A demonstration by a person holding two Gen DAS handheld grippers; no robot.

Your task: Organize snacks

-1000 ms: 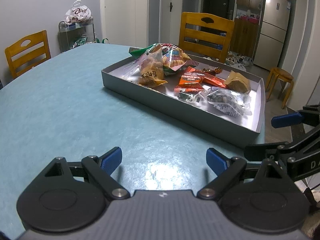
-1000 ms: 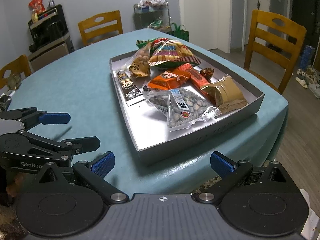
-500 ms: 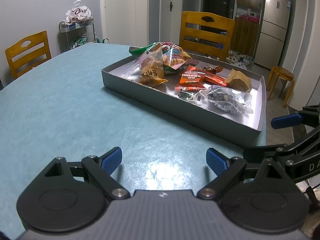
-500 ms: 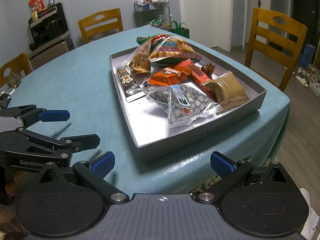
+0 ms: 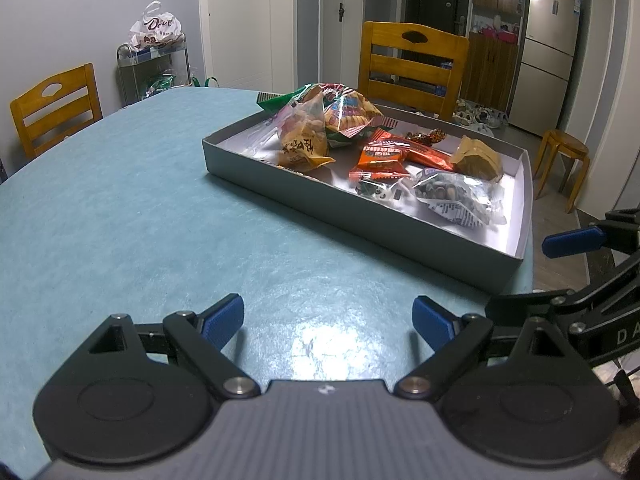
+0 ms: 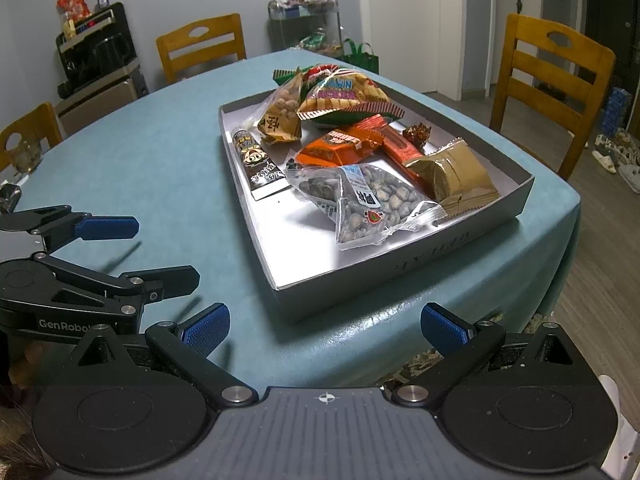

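A shallow grey tray (image 6: 400,264) sits on the teal table and holds several snack packs. Among them are a clear bag of seeds (image 6: 368,204), a tan packet (image 6: 452,176), orange packets (image 6: 340,146), a prawn cracker bag (image 6: 340,94), a peanut bag (image 6: 280,116) and a dark stick pack (image 6: 256,160). My right gripper (image 6: 325,326) hovers open over the table's near edge, short of the tray's corner. My left gripper (image 5: 328,320) is open above bare tablecloth, with the tray (image 5: 340,216) ahead to its right. Both grippers are empty.
Wooden chairs (image 6: 548,64) (image 5: 52,104) stand around the table. A metal cart (image 5: 152,64) carrying a white bag is at the back wall. A round stool (image 5: 564,152) and a fridge (image 5: 548,52) are beyond the tray. The table edge (image 6: 560,240) drops off at the right.
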